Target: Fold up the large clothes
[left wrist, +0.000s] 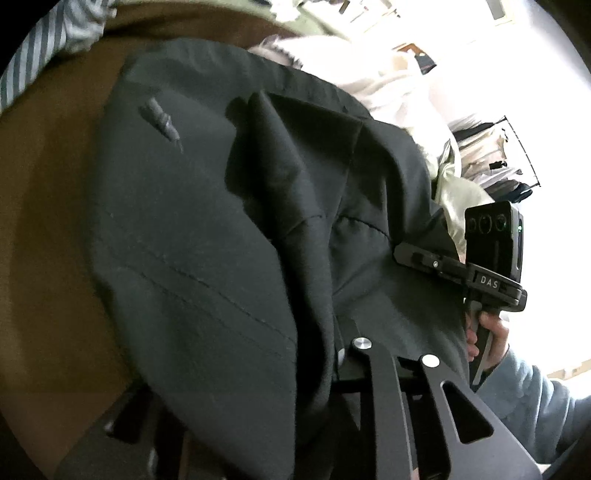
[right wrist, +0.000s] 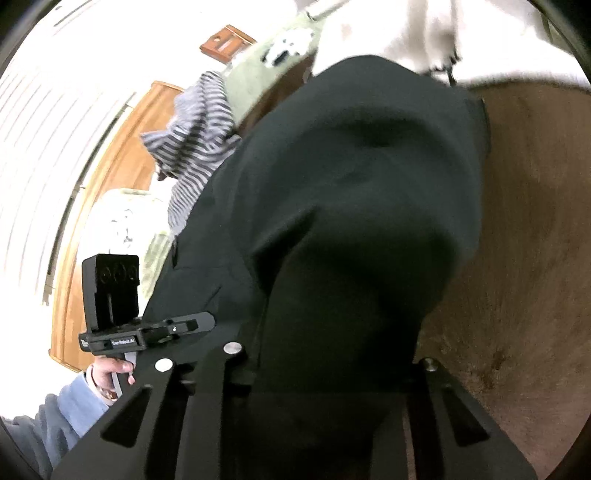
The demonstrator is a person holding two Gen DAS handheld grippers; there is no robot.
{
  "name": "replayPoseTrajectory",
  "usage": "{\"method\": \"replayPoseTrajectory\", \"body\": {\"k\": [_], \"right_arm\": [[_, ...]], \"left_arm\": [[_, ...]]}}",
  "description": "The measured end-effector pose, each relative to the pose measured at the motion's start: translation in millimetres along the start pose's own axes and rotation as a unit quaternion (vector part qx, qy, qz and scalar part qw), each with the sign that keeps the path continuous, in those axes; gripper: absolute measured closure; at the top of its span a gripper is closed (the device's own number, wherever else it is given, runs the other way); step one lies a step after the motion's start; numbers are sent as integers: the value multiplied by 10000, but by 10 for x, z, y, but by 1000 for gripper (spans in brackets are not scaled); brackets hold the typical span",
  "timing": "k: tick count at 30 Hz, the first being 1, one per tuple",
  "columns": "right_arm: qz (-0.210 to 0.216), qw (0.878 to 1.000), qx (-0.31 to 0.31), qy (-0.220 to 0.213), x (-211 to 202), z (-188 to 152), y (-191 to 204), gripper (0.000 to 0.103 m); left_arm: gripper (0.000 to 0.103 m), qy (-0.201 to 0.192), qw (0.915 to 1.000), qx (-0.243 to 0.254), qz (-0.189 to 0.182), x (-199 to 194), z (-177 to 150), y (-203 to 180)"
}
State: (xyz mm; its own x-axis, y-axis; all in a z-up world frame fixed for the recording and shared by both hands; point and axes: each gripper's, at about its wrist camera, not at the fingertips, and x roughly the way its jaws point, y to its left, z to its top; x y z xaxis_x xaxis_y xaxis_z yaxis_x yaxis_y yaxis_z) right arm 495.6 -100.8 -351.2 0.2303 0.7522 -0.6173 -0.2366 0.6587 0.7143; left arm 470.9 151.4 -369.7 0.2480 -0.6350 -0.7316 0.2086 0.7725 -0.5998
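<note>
I am working with a big black garment (left wrist: pixel 207 221). It lies spread over a brown tabletop (left wrist: pixel 48 206), and it fills most of what both cameras see. In the right wrist view the same black cloth (right wrist: pixel 369 184) bulges up in a soft hump right in front of me.

My left gripper (left wrist: pixel 325 373) has black cloth bunched up between its two fingers. It looks like it is pinching a fold at the near edge, but the cloth hides the tips, so I am only fairly sure. My right gripper (right wrist: pixel 332 369) also has cloth running down between its fingers. I think it is pinching the near edge too. I can see each gripper from the other camera, and both sit at the near edge of the garment, one at each side.

The cloth looks thick and floppy. I think it is a bit heavy, like a jacket or trousers, and it will sag in the middle when I lift it. It is not slippery or breakable. The best place to hold it is a seam or hem, where it is thicker, and the two holds should be well apart so it hangs flat.

A striped cloth (right wrist: pixel 199 147) and a pale green one (right wrist: pixel 255 70) lie at the far side. A cream cloth (right wrist: pixel 480 33) touches the far end of the black one. I must not drag those along.
</note>
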Motion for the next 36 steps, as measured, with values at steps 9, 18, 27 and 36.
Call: {"method": "replayPoseTrajectory", "body": {"k": [9,18,27,36], "right_arm": [[58,9995,-243,-193,-592,183,512,80],[-82,9988,-471,-129,-1562,104,1295,80],[-146,9987,-391,-290,-2358,-207,1665,80],[-254,9966,-270,-735,-2888,-280,1654,80]], "left_arm": [[81,-303,9988,223,310,-558,161,-567],[80,-402,9966,351,634,-1309,95,-1397],[80,-218,9959,545,693,-1721,-137,-2123],[80,-158,9928,1003,640,-1723,-70,-2570]]}}
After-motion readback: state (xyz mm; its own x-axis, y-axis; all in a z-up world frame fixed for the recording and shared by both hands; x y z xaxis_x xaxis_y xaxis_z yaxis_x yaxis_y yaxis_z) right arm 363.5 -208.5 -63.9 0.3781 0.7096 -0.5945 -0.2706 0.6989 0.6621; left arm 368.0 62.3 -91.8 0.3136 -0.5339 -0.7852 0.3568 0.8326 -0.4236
